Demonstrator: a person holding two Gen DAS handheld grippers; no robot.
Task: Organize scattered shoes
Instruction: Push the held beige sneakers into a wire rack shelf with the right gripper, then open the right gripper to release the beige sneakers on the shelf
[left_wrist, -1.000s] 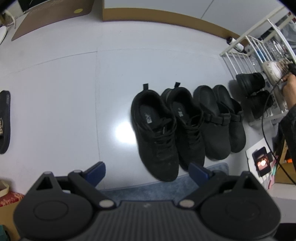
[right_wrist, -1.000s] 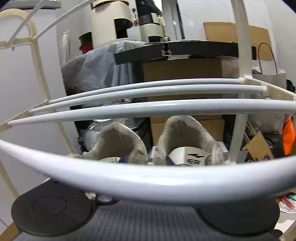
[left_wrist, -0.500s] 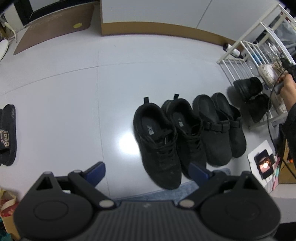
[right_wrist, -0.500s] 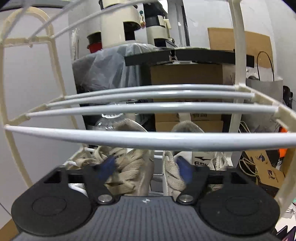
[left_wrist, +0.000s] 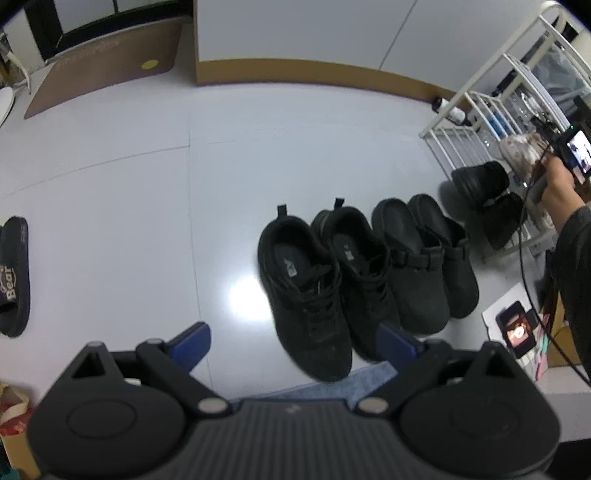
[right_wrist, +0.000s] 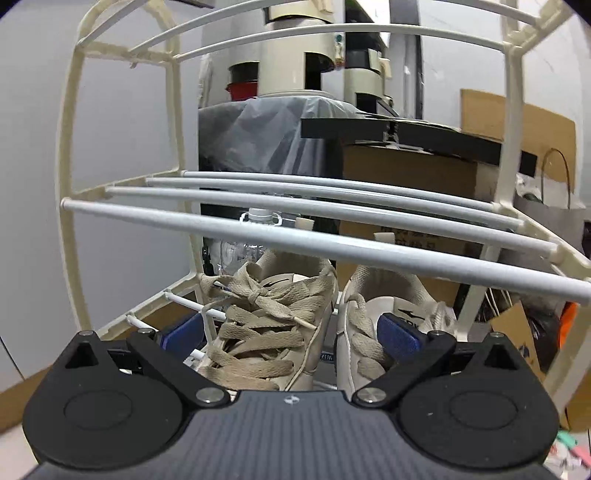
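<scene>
The right claw (right_wrist: 291, 336) has just been spread; the beige sneakers (right_wrist: 273, 325) are left released on the white rack (right_wrist: 332, 240).

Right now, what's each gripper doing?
Left gripper: open, holding nothing.
Right gripper: open, just released the beige sneakers on the rack.

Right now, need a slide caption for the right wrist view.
Open right tongs facing a pair of beige sneakers on a white rack shelf.

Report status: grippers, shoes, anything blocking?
Right gripper just opened, beige sneakers released on rack. Left gripper open, empty, above black sneakers. Nothing blocking.
</scene>
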